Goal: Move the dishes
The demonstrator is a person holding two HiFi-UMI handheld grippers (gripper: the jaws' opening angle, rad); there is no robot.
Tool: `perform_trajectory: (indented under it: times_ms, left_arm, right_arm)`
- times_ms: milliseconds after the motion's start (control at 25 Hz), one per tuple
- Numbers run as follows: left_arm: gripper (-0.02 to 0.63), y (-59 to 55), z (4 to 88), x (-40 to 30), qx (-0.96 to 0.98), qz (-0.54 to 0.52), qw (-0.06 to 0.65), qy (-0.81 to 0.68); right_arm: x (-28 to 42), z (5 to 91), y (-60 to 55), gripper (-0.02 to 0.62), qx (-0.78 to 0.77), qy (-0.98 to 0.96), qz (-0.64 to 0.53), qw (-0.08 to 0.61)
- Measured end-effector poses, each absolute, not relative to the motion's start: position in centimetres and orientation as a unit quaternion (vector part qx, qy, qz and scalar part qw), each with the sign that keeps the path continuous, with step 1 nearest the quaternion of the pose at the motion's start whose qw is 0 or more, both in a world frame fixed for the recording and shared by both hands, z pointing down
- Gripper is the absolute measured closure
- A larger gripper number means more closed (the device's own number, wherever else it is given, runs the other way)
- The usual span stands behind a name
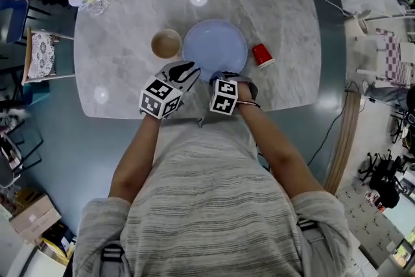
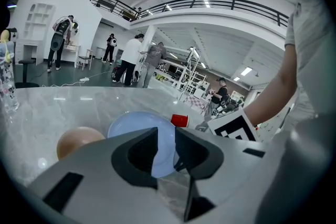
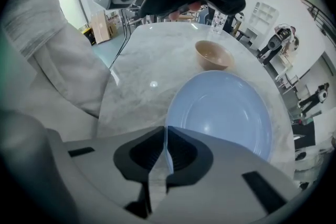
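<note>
The right claw [image 1: 225, 77] [image 3: 166, 136] has its jaws drawn almost together, with the near rim of the blue plate [image 1: 215, 45] [image 3: 226, 113] pinched as a thin blue edge between them. The rest of the plate spreads out flat ahead of this claw on the marble table [image 1: 123, 74].

The left claw [image 1: 190, 70] [image 2: 165, 139] sits just beside the right one. Its jaws stand a little apart and hold nothing. The plate [image 2: 142, 128] shows through the gap, lying just ahead of the tips.

A tan bowl [image 1: 166, 44] [image 2: 76, 140] [image 3: 212, 55] stands upright ahead and to the left of the left claw, just beside the plate. A red cup [image 1: 262, 55] [image 2: 179, 120] lies on its side to the right of the right claw, near the plate's far edge. A clear bottle [image 1: 87, 0] stands well off to the left, at the table's far corner.
</note>
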State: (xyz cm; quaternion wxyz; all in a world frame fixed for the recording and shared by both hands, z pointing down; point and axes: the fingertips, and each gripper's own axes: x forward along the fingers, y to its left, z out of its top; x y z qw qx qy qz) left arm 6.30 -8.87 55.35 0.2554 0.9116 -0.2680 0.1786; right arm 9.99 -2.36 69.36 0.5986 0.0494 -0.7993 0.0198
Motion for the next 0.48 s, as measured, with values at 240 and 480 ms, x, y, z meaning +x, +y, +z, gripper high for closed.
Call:
perform_trajectory:
  times_ms: [240, 480]
  left_arm:
    - [0.505, -8.9, 55.1, 7.0, 0.913, 0.178, 0.254, -0.266]
    - [0.505, -9.7, 54.5, 7.8, 0.916, 0.17, 0.256, -0.258]
  right_arm:
    - [9.6, 67.7, -2.7, 0.515, 0.079, -0.824, 0.071, 0.557]
    - [9.4, 63.3, -5.8, 0.516, 0.178, -0.864, 0.145, 0.449]
